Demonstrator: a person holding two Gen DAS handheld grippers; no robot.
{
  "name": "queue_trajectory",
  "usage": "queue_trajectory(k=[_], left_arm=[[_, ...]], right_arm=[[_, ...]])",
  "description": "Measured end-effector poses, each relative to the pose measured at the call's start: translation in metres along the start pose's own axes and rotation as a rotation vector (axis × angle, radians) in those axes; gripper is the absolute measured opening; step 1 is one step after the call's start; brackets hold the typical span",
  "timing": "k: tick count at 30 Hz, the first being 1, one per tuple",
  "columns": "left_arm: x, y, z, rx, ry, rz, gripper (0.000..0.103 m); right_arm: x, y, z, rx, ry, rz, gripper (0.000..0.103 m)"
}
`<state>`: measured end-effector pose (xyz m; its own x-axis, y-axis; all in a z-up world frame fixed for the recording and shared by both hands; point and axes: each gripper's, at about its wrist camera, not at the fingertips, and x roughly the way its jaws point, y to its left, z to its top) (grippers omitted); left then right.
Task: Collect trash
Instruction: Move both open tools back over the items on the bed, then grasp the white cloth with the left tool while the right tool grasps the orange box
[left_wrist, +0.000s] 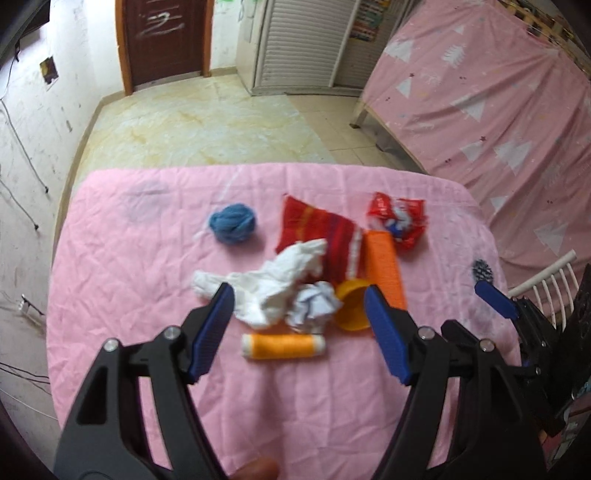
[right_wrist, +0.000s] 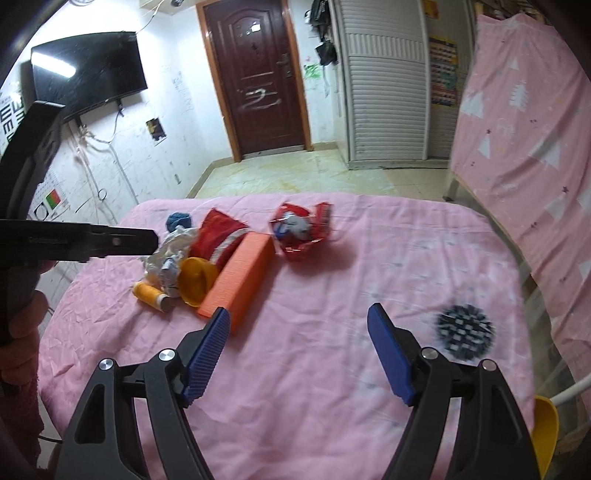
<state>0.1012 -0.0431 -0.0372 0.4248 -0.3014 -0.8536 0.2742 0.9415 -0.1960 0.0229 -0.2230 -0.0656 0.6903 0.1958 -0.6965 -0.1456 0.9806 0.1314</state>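
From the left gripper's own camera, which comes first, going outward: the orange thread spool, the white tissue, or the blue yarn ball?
From the left gripper:
1. Orange thread spool, lying between the open fingers.
2. White tissue, just beyond, centre.
3. Blue yarn ball, farthest, toward the left.

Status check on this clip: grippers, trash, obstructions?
Both hand-held grippers, left and right, open, empty. White tissue between left jaws, ungrasped. Orange spool, yellow cup crowd it.

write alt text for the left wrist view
The left gripper, jaws open, hovers over crumpled white tissue on a pink bedspread, amid an orange thread spool, blue yarn ball and red wrapper.
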Motion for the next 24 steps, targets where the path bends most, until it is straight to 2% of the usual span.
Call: queue_trajectory(k=[8, 16, 20, 24], left_arm=[[0.023, 0.019, 0.003, -0.043, 0.036, 0.011, 0.070], [0.026, 0.031, 0.011, -0.105, 0.028, -0.039, 0.070], [0.026, 0.041, 0.014, -0.148, 0.031, -0.049, 0.061], [0.026, 0.043, 0.014, -0.151, 0.027, -0.012, 0.043]], right_arm=[[0.021, 0.030, 0.003, -0.058, 0.049, 0.036, 0.070], [0.036, 0.042, 0.006, -0.079, 0.079, 0.044, 0.070], [0.042, 0.043, 0.008, -0.085, 0.087, 0.040, 0.070], [0.047, 0.045, 0.009, -0.096, 0.096, 0.042, 0.070]])
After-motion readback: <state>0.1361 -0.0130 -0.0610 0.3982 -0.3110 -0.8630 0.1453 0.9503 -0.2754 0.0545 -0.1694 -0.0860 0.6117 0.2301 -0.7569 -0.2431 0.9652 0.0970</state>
